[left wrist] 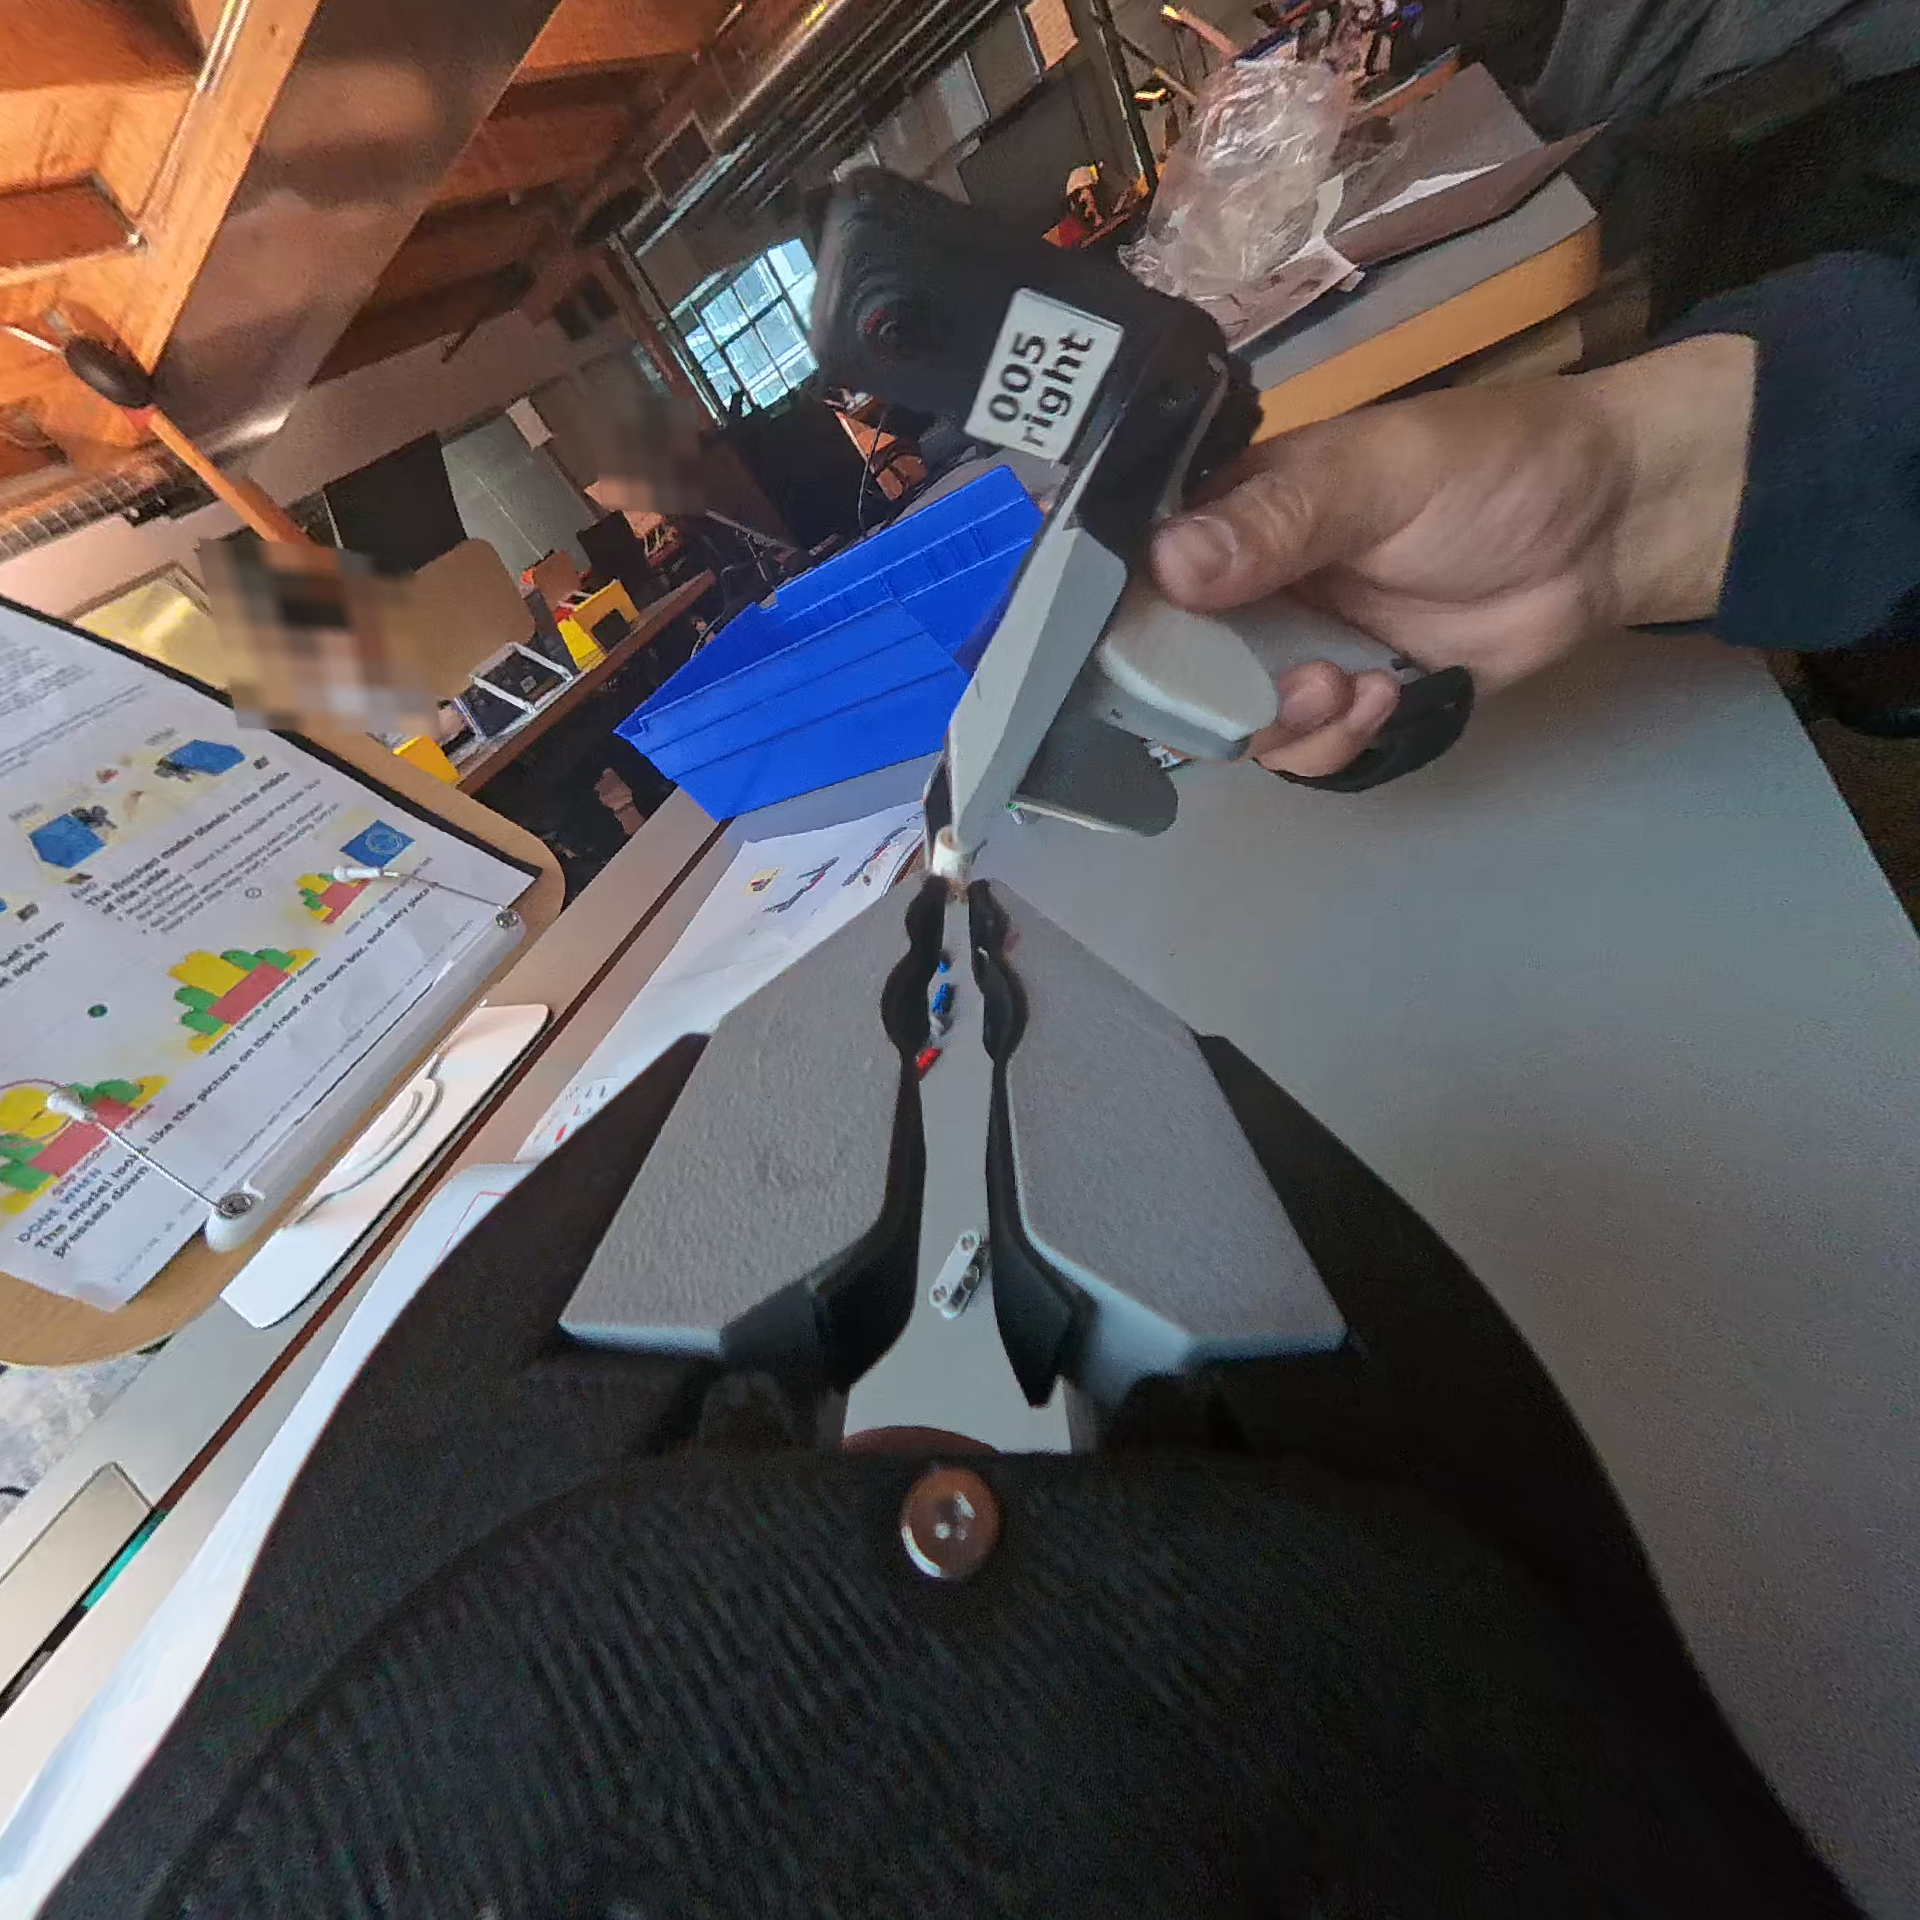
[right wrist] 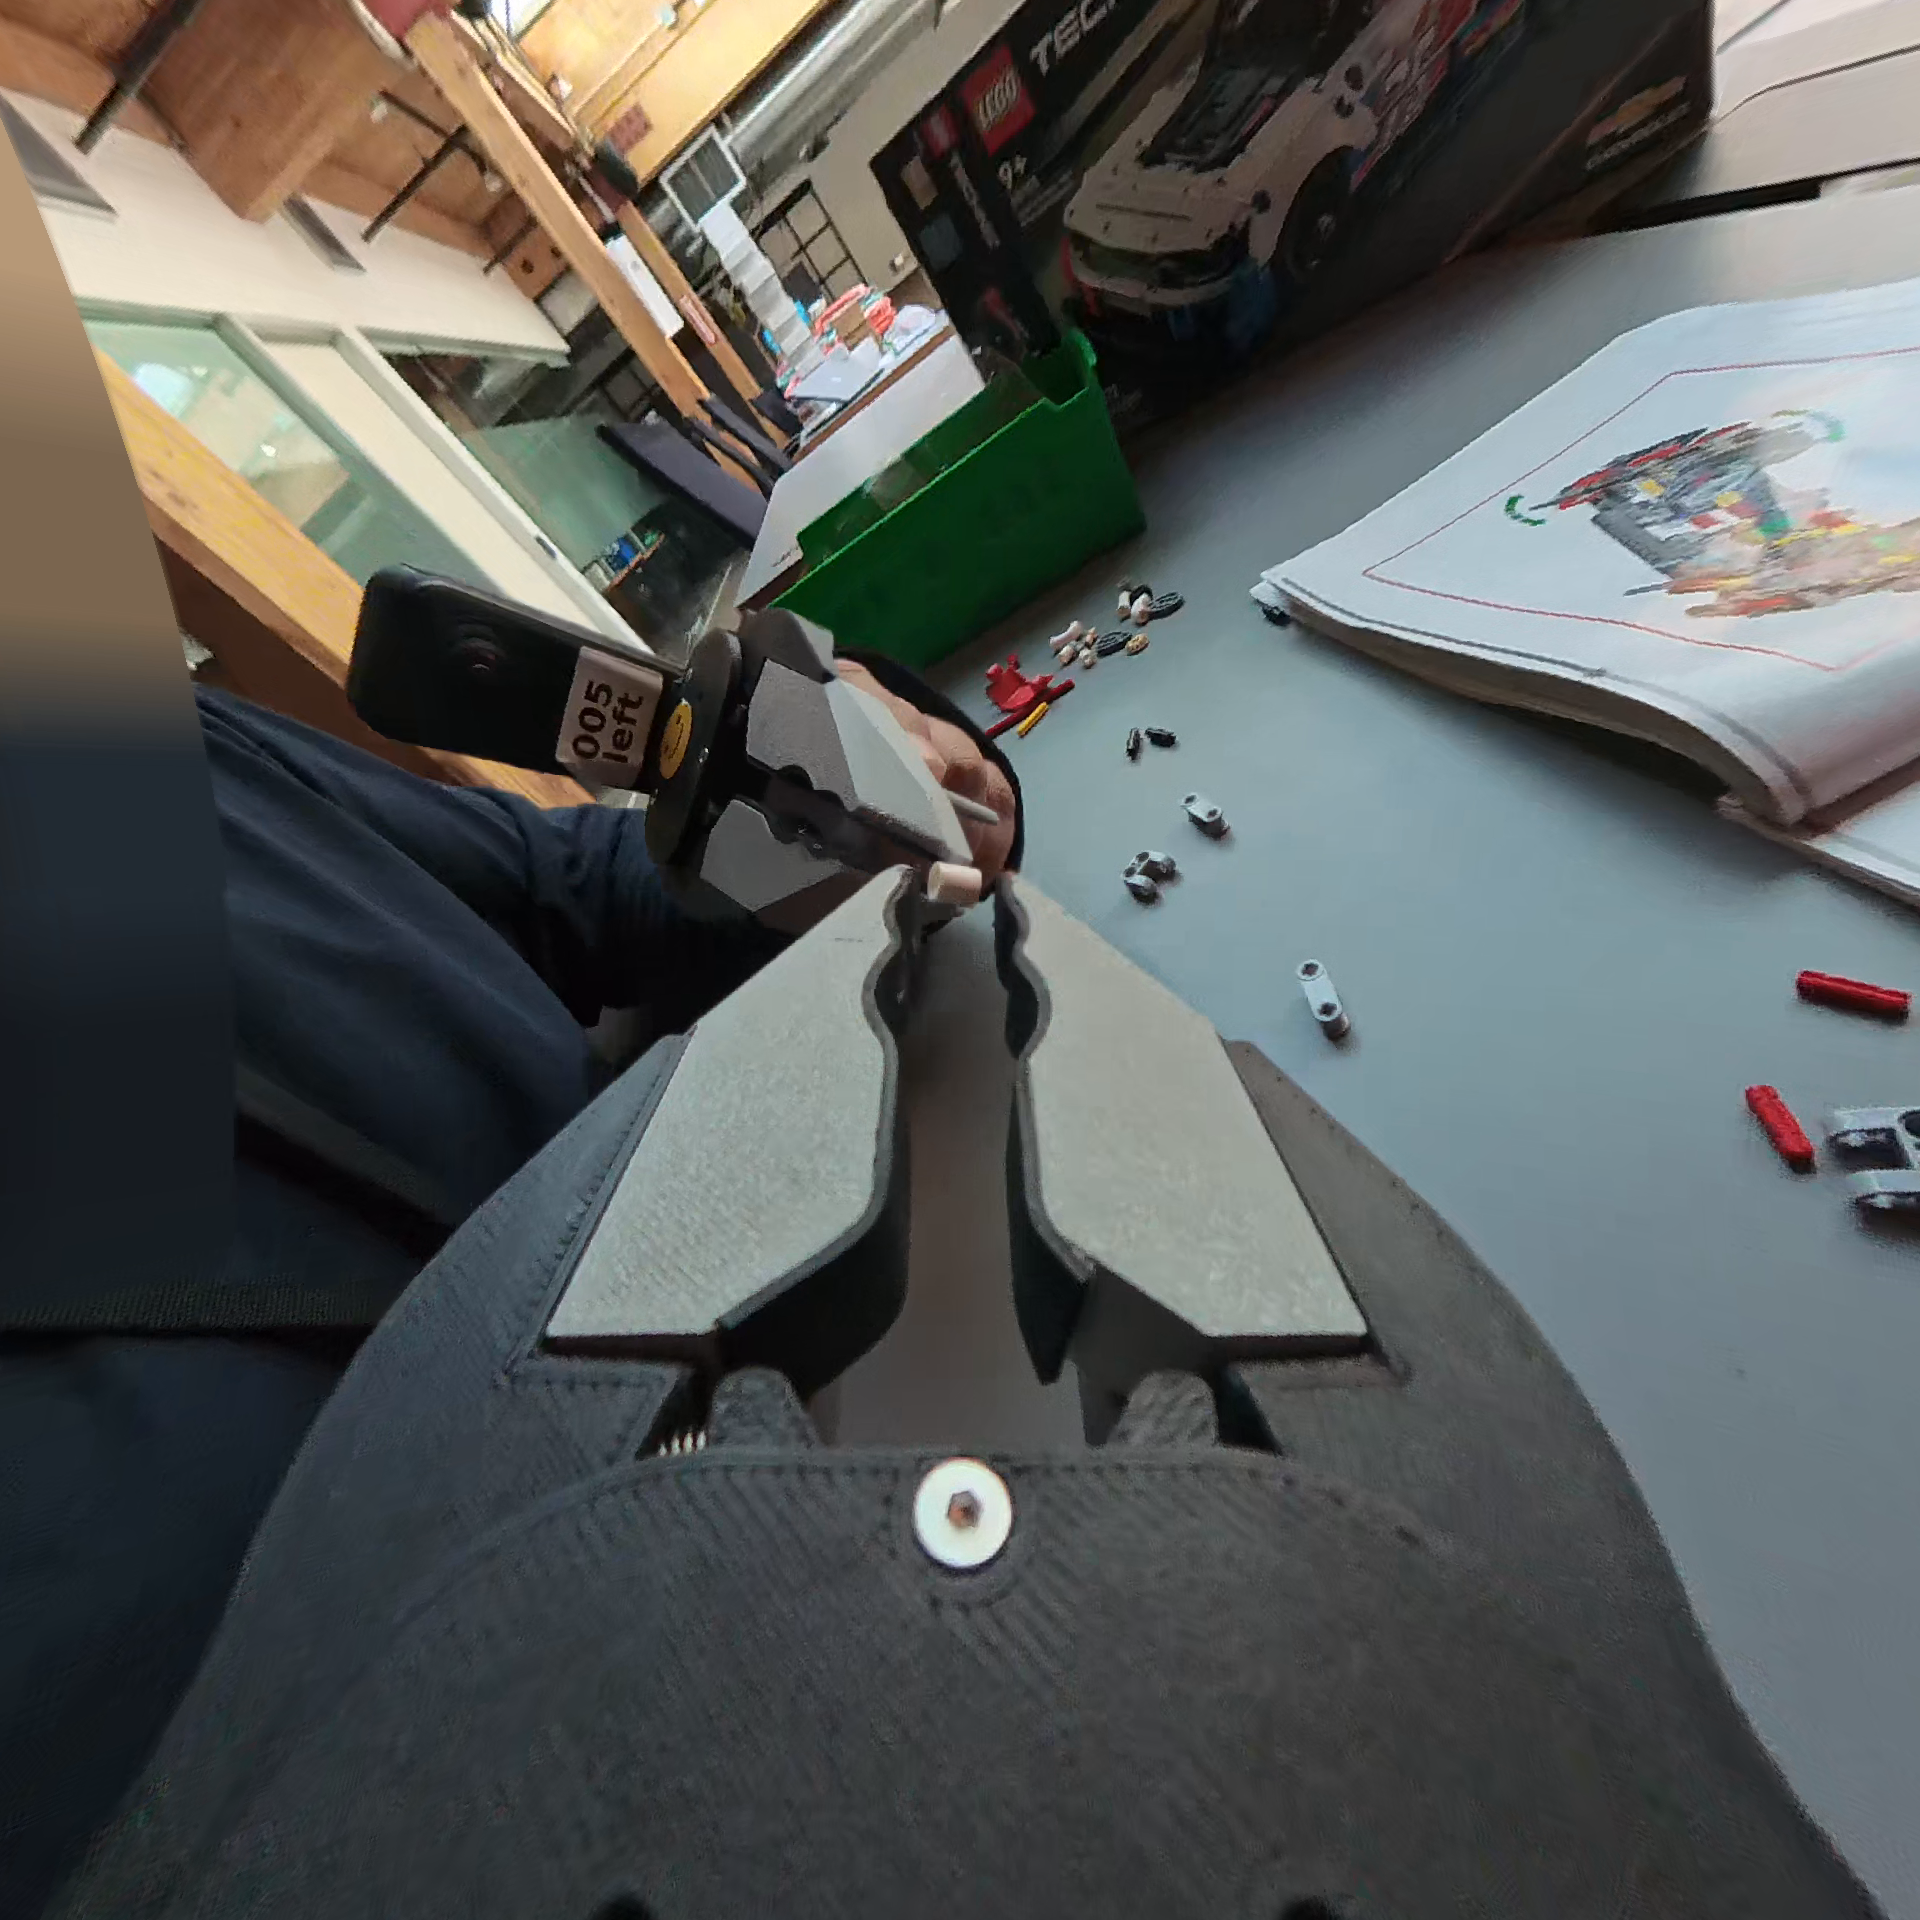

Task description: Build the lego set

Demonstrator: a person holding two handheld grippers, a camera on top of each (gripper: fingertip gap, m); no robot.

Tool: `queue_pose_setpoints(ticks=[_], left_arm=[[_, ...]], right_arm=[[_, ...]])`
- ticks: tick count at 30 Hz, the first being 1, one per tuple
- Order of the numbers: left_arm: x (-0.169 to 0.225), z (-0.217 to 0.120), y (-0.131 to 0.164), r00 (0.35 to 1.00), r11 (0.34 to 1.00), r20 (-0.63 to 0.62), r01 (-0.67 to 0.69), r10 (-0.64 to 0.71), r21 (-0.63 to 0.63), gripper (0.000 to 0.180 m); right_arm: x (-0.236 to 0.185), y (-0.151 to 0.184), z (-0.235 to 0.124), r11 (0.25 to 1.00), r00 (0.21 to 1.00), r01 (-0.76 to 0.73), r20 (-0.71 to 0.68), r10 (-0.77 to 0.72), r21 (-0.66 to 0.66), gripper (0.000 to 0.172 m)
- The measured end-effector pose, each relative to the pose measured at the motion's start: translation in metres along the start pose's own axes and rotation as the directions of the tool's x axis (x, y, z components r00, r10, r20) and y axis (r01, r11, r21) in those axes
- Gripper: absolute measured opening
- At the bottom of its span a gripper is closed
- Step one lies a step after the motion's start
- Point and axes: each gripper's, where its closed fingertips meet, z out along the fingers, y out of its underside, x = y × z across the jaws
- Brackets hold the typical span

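My left gripper (left wrist: 953, 902) is shut on the thin end of a small tan peg (left wrist: 950, 858), which sticks out past its fingertips above the grey table (left wrist: 1455, 1039). The right wrist view shows the same peg (right wrist: 954, 881) jutting from the left gripper (right wrist: 930, 862). My right gripper (right wrist: 954, 896) meets it tip to tip. Its jaws stand open around the peg's free end, with a gap between the right pad and the peg. In the left wrist view the right gripper (left wrist: 951, 831) comes in from above, held by a hand (left wrist: 1455, 540).
A blue bin (left wrist: 831, 665), a picture sheet on a stand (left wrist: 208, 935) and a paper (left wrist: 790, 904) lie to the left. A green bin (right wrist: 977, 530), a large box (right wrist: 1299, 156), an open booklet (right wrist: 1662, 540), grey connectors (right wrist: 1322, 997) and red axles (right wrist: 1852, 992) lie on the table. Both grippers' tips are close together, under 4 cm apart.
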Motion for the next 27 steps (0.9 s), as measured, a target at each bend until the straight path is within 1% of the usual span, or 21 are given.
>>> queue_pose_setpoints(ticks=[3, 7, 12, 14, 16, 17, 18, 19, 20, 21, 23, 25, 27], left_arm=[[0.004, -0.001, -0.004, 0.999, 0.999, -0.01, -0.038, 0.038, 0.026, 0.002], [0.005, -0.002, -0.007, 0.999, 0.998, -0.015, -0.039, 0.04, 0.043, 0.003], [0.005, -0.002, -0.006, 0.999, 0.999, -0.016, -0.036, 0.037, 0.039, 0.003], [0.006, 0.001, -0.002, 1.0, 1.0, -0.029, 0.002, -0.001, 0.023, 0.003], [0.009, 0.007, 0.007, 0.991, 0.995, -0.09, 0.092, -0.096, -0.048, 0.005], [0.013, 0.012, 0.017, 0.977, 0.983, -0.146, 0.14, -0.157, -0.12, 0.008], [0.018, 0.015, 0.028, 0.956, 0.963, -0.198, 0.176, -0.217, -0.205, 0.008], [0.019, 0.018, 0.039, 0.937, 0.94, -0.223, 0.203, -0.268, -0.275, 0.014], [0.023, 0.02, 0.047, 0.913, 0.917, -0.261, 0.22, -0.314, -0.331, 0.015], [0.025, 0.023, 0.054, 0.891, 0.896, -0.289, 0.231, -0.351, -0.378, 0.013], [0.027, 0.029, 0.068, 0.859, 0.858, -0.322, 0.225, -0.398, -0.462, 0.019], [0.027, 0.037, 0.082, 0.848, 0.83, -0.341, 0.187, -0.407, -0.525, 0.02], [0.031, 0.043, 0.091, 0.819, 0.805, -0.378, 0.161, -0.431, -0.57, 0.021]], right_arm=[[-0.006, 0.003, 0.002, 0.999, 1.0, 0.007, 0.028, -0.006, -0.033, 0.006], [-0.014, 0.0, 0.0, 1.0, 0.997, 0.012, 0.074, -0.011, -0.022, 0.006], [-0.013, 0.0, -0.002, 0.999, 0.998, 0.012, 0.06, -0.01, -0.032, 0.005], [-0.009, 0.001, -0.004, 0.997, 0.999, 0.047, 0.021, -0.046, -0.058, 0.005], [0.002, 0.005, -0.008, 0.989, 0.994, 0.089, -0.058, -0.096, -0.114, 0.004], [0.012, 0.008, -0.012, 0.98, 0.983, 0.119, -0.122, -0.14, -0.16, 0.004], [0.025, 0.013, -0.017, 0.962, 0.958, 0.153, -0.206, -0.2, -0.225, 0.005], [0.038, 0.02, -0.024, 0.938, 0.926, 0.174, -0.273, -0.259, -0.3, 0.005], [0.047, 0.027, -0.029, 0.914, 0.901, 0.177, -0.315, -0.299, -0.364, 0.005], [0.055, 0.033, -0.034, 0.894, 0.881, 0.169, -0.343, -0.326, -0.414, 0.005], [0.065, 0.046, -0.037, 0.865, 0.858, 0.151, -0.372, -0.355, -0.479, 0.005], [0.073, 0.056, -0.037, 0.846, 0.848, 0.134, -0.382, -0.367, -0.516, 0.005], [0.079, 0.062, -0.034, 0.836, 0.841, 0.125, -0.39, -0.375, -0.534, 0.005]])
